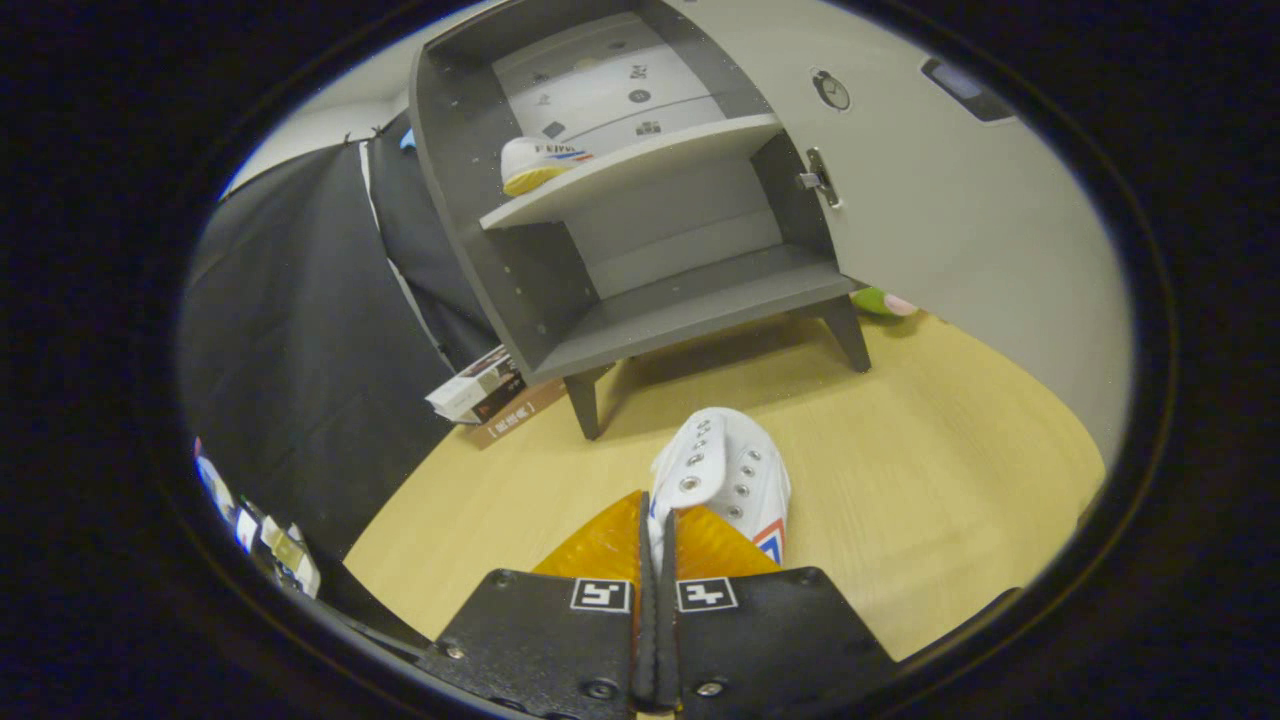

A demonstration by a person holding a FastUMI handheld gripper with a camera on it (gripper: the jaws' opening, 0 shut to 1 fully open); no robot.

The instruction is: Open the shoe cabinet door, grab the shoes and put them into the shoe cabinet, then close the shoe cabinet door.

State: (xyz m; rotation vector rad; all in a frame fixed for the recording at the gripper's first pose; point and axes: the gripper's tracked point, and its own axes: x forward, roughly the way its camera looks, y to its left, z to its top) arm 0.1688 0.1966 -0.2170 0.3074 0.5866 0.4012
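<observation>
Left to right: boxes (480, 385) beside the cabinet (470, 230) leg, first shoe (540, 162) on the upper shelf, door (960, 220) swung open; jaws nearly closed, pinching the second shoe (722, 478) by a thin edge; could slip out mid-lift or clip the shelf

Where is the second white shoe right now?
In the gripper view, the white shoe is pinched at its edge between the closed fingers of the gripper, above the wooden floor, before the open shoe cabinet.
</observation>
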